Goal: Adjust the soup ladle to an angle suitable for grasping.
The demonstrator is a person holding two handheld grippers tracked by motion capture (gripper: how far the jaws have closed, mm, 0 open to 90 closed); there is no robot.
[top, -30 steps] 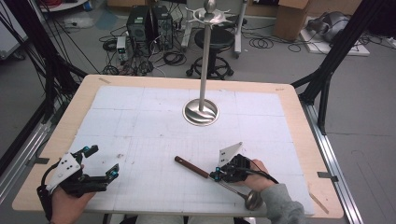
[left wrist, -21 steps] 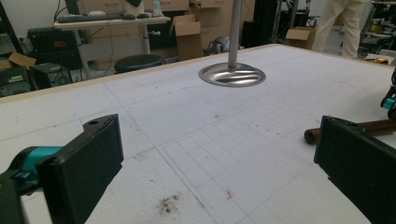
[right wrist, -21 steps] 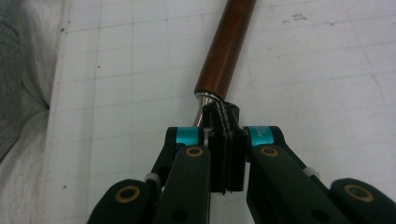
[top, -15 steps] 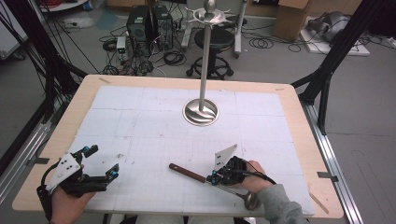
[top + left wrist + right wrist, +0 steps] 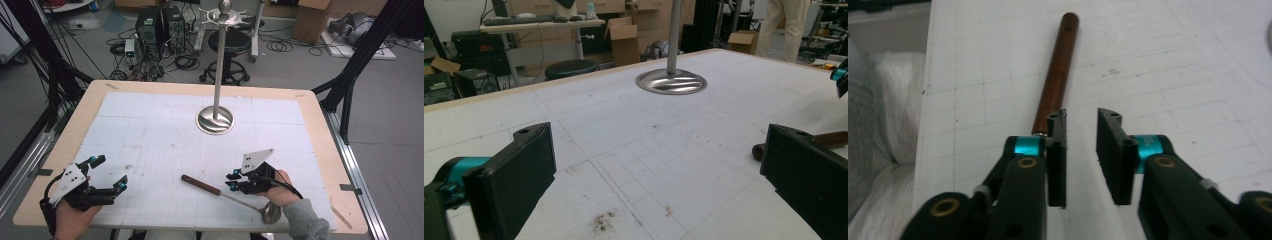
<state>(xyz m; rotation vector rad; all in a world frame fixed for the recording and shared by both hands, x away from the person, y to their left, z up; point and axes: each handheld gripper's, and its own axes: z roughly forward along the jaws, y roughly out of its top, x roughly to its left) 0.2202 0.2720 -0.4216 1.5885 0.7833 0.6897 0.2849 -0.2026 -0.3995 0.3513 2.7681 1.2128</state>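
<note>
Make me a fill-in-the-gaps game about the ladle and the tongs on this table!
1. The ladle has a handle coloured ____.
2. The ladle lies on the table closest to the ____ tongs.
3. The left tongs have their jaws wide ____.
4. The tall metal stand has a base shaped like a ____.

Missing words: brown; right; open; circle

Ladle (image 5: 1054,75) shaft behind right claw (image 5: 1082,150)
</note>
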